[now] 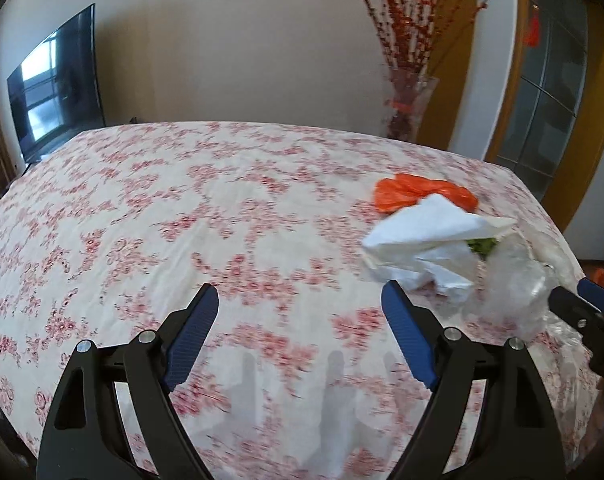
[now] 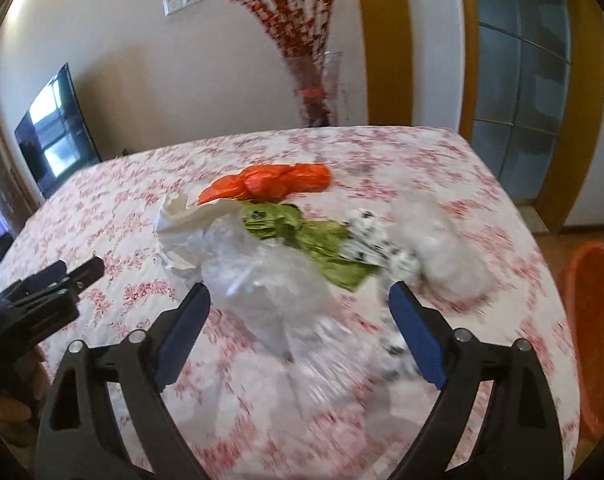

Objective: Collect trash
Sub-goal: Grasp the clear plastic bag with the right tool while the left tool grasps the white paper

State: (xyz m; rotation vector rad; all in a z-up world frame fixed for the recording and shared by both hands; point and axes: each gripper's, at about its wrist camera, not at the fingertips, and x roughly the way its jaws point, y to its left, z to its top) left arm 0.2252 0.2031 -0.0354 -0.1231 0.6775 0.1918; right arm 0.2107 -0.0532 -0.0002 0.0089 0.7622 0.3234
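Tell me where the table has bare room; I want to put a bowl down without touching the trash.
The tablecloth is bare on the side toward the TV, left of the white paper and ahead of the left gripper. It is crowded on the right: orange bag, green wrapper and clear plastic lie bunched ahead of the right gripper.

Beige wall (image 1: 242,52), television (image 1: 58,84), floral tablecloth (image 1: 182,220)

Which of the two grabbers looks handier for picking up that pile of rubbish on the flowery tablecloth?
Probably the right gripper: it is open with the clear plastic bag straight ahead between its fingers. The left gripper, also open, faces bare tablecloth; the pile lies off to its right.
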